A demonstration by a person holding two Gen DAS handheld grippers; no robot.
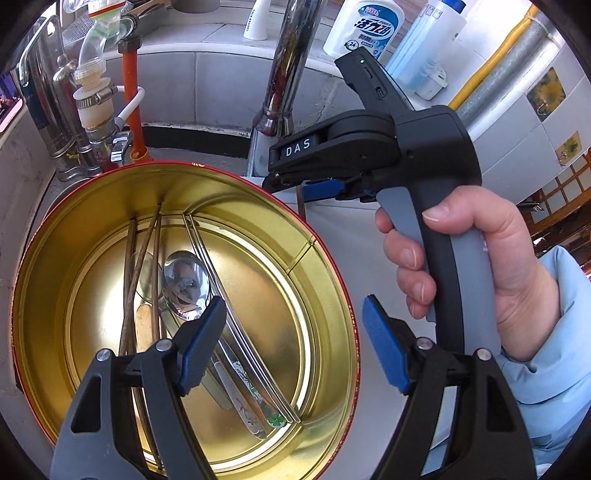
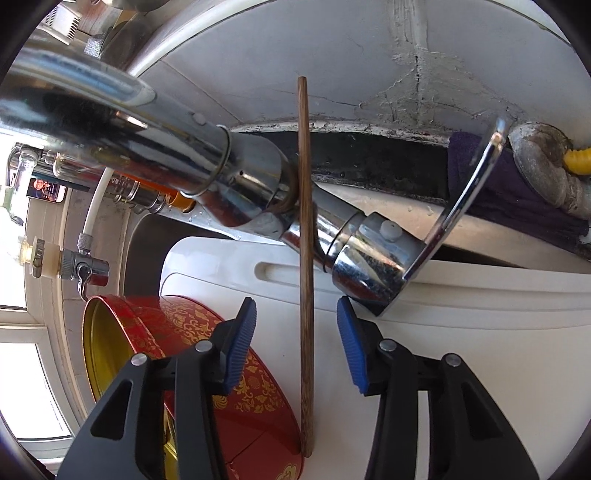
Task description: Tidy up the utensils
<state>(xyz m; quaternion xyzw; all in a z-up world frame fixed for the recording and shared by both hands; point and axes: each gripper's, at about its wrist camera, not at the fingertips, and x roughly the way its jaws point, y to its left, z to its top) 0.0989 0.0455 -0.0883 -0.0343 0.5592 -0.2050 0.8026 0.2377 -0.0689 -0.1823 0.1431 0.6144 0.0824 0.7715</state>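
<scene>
A round red tin with a gold inside (image 1: 325,258) stands on a white board. In it lie a metal spoon (image 1: 186,280), wooden chopsticks (image 1: 133,280) and metal chopsticks (image 1: 236,310). My left gripper (image 1: 291,343) is open and empty above the tin. My right gripper (image 2: 295,347) is open, its fingers either side of a brown wooden chopstick (image 2: 306,258) that lies on the board; the chopstick touches neither pad. The right gripper also shows in the left wrist view (image 1: 314,184), held by a hand. The tin shows at lower left in the right wrist view (image 2: 177,332).
A chrome faucet (image 2: 221,173) with its lever (image 2: 469,195) crosses just beyond the chopstick. Detergent bottles (image 1: 369,29) stand on the ledge behind. Water pipes and valves (image 1: 99,103) are at the left. The white board (image 2: 480,350) spans the sink.
</scene>
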